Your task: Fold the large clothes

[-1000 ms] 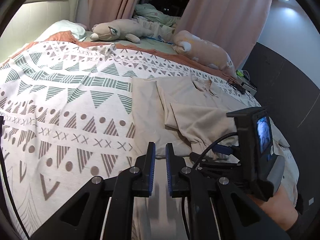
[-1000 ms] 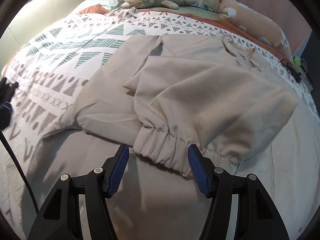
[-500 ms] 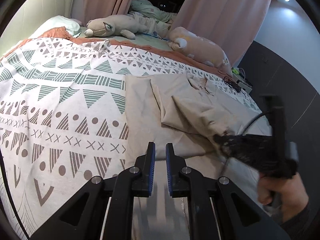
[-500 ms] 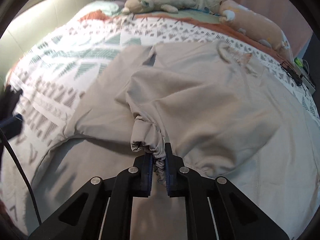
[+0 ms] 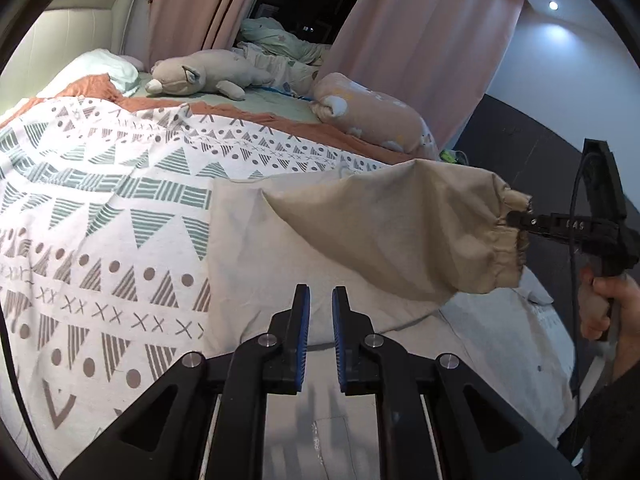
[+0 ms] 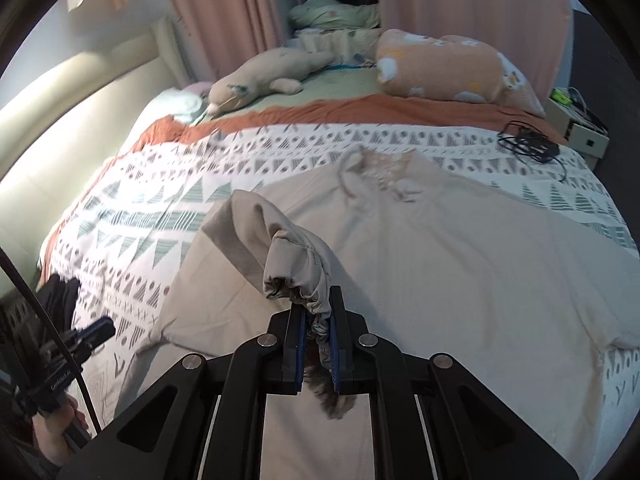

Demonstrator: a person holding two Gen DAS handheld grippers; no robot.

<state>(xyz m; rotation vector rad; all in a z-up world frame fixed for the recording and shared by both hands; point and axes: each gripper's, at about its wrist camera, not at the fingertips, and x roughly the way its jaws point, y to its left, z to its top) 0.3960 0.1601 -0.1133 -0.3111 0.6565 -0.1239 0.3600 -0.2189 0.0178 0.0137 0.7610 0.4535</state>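
Fingers (image 6: 315, 322) of right gripper clamp beige garment's (image 6: 460, 264) cuff (image 6: 304, 292) (raised off bedspread (image 5: 100, 216)); left fingers (image 5: 320, 320) closed, empty.

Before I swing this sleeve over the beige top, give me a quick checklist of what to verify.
1. Right hand-held gripper shut on the sleeve cuff: ok.
2. Sleeve lifted off the beige top: ok.
3. Left hand-held gripper shut and empty, not pinning the top: ok.
4. Top's body lying flat on the bedspread: ok.
5. Black cables apart from the top: ok.
6. Near hem straight: cannot tell.
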